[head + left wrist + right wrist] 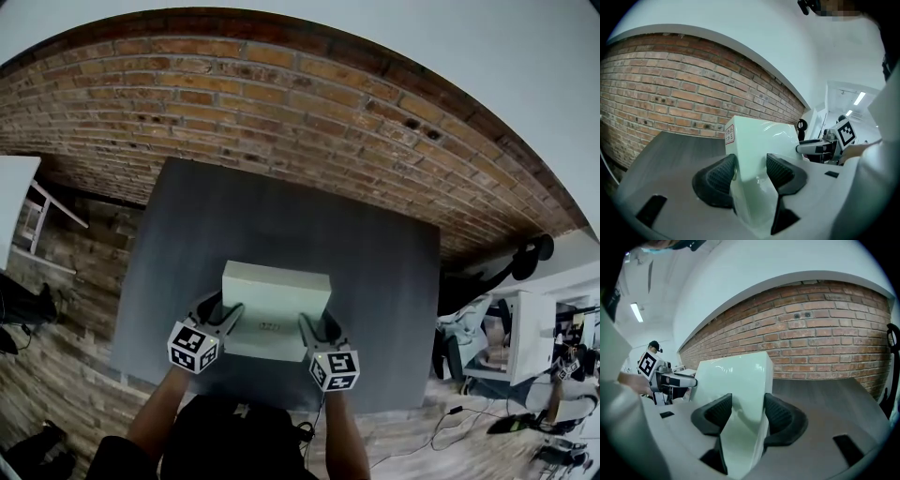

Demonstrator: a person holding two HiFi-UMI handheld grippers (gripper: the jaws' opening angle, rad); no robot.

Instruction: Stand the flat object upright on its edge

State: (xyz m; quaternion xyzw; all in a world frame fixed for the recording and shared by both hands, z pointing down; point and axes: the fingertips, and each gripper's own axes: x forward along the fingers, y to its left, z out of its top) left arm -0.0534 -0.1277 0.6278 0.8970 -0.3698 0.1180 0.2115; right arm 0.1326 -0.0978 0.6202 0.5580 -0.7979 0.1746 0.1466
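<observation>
A flat pale green box (277,286) is above the dark grey table (384,281), its near long edge raised and its far edge toward the brick wall. My left gripper (223,315) is shut on the box's near left corner. My right gripper (314,328) is shut on the near right corner. The left gripper view shows black ribbed pads (723,174) pressing on both faces of the box (759,136), which carries a small red-printed label. In the right gripper view the pads (777,413) clamp the box (736,376) the same way. Whether the far edge touches the table is hidden.
A brick wall (281,103) runs along the table's far side. White desks with clutter (525,347) and cables on the wooden floor lie to the right. White furniture (14,206) stands at the left. The table's near edge (253,386) is just below the grippers.
</observation>
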